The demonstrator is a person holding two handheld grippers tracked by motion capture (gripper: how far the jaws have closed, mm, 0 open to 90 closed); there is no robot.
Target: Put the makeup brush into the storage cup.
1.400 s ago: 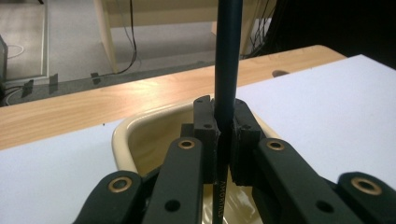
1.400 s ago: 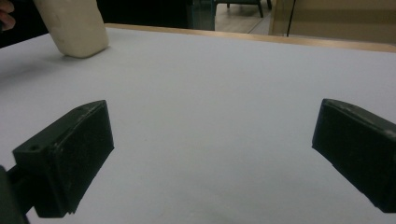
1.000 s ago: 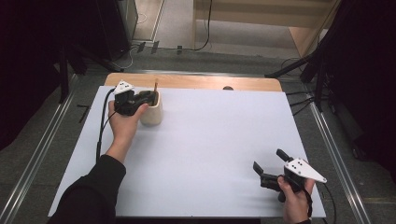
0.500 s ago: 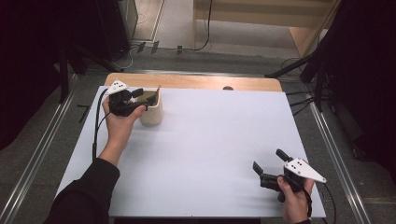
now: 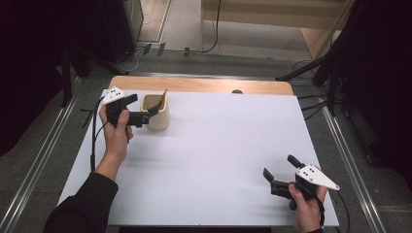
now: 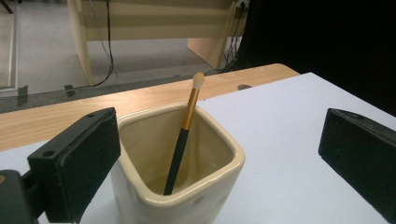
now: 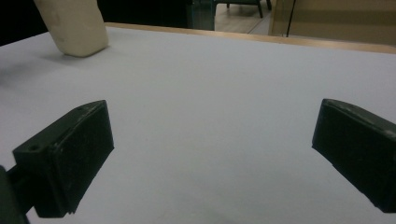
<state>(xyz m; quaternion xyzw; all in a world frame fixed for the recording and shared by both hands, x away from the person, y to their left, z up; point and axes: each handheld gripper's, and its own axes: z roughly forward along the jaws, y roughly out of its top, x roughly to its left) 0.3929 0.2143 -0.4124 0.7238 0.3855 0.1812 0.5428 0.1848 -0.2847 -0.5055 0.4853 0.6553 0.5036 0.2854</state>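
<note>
A cream square cup (image 5: pixel 159 118) stands at the back left of the white table top (image 5: pixel 218 145). A black and gold brush (image 5: pixel 163 96) leans inside it, pale tip up. In the left gripper view the cup (image 6: pixel 187 196) and brush (image 6: pixel 184 135) are close in front. My left gripper (image 5: pixel 143 108) is just left of the cup and open. Its jaws have just been opening and press on nothing (image 6: pixel 217 140). My right gripper (image 5: pixel 281 167) rests low at the front right, open, with only bare table between its jaws (image 7: pixel 212 140).
A wooden strip (image 5: pixel 204 85) runs along the table's far edge, with a small dark spot (image 5: pixel 236 91) on it. Metal rails (image 5: pixel 43 160) flank both sides. A cable (image 5: pixel 93 141) trails from the left gripper. The cup (image 7: pixel 74 25) shows far off in the right gripper view.
My left gripper has drawn back to the left from over the cup and its jaws have spread wide. The brush now stands free in the cup. The right gripper has stayed put.
</note>
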